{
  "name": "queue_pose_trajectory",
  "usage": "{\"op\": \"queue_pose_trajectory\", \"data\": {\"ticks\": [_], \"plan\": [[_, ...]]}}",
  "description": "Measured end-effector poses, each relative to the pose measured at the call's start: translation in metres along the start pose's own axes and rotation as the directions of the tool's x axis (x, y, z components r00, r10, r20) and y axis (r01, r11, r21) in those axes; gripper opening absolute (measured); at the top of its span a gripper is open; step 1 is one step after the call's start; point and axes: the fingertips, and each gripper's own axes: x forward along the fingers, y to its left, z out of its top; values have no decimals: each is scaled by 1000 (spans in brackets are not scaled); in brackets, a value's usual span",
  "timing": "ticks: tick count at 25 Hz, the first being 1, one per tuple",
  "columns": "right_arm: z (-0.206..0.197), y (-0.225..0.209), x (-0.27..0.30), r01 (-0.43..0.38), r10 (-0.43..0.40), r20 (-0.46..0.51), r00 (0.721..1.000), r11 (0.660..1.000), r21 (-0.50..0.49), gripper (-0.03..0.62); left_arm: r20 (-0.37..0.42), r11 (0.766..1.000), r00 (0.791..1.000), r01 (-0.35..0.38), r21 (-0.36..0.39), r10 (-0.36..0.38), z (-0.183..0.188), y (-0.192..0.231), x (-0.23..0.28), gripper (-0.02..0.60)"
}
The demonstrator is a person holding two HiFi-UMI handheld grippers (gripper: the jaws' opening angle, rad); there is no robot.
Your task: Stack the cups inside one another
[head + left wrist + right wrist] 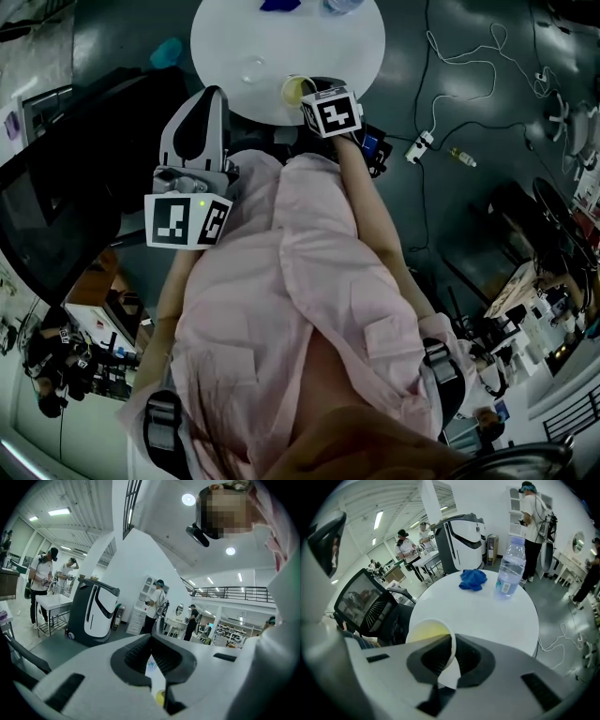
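Note:
A cup (427, 634), white outside and yellow inside, hangs tilted over the near edge of the round white table (487, 616). My right gripper (452, 639) is shut on its rim, one jaw inside the cup and one outside. In the head view the same cup (293, 89) shows just left of the right gripper (307, 97). My left gripper (208, 94) is held off the table's left edge; in its own view the left gripper (151, 638) has its jaws meeting at the tips with nothing between them. Through the gap below them the cup (160, 697) shows. No other cup is clearly visible.
A blue cloth (472, 579) and a clear water bottle (510, 569) stand at the table's far side. A dark mesh chair (370, 606) is by the table's left edge. Cables (459, 66) lie on the floor to the right. People stand around in the room.

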Motion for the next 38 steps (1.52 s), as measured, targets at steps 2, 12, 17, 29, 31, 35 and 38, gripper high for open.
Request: {"op": "queue_pose_trajectory", "data": {"ticks": [2,12,17,29,31,35,38], "plan": [[0,-1,0,2,-2,1,1000,1000,2,37,5,1000,1000,0,-1,0,0,0,1,15],[-1,-5,1,21,-21,-2,1000,1000,-9,37,11,1000,1000,-13,-10,13,1,3,1,15],[0,-4,1,27,-27,6,1000,999,-23,38,11,1000,1000,-13,-11,13,2,3,1,15],[2,1,-1,11,-10,12,1000,1000,-27,43,13,1000,1000,-15,-12,15,2,4,1,15],[3,0,-1,12,-11,14,1000,1000,-23,91,13,1000,1000,-14,-11,14,2,4,2,16],[4,1,-3,15,-14,19,1000,1000,-20,130,13,1000,1000,-9,-10,9,3,5,2,15],[6,2,-3,6,-5,46,999,1000,-13,140,8,1000,1000,-2,-11,3,3,5,2,15]]}}
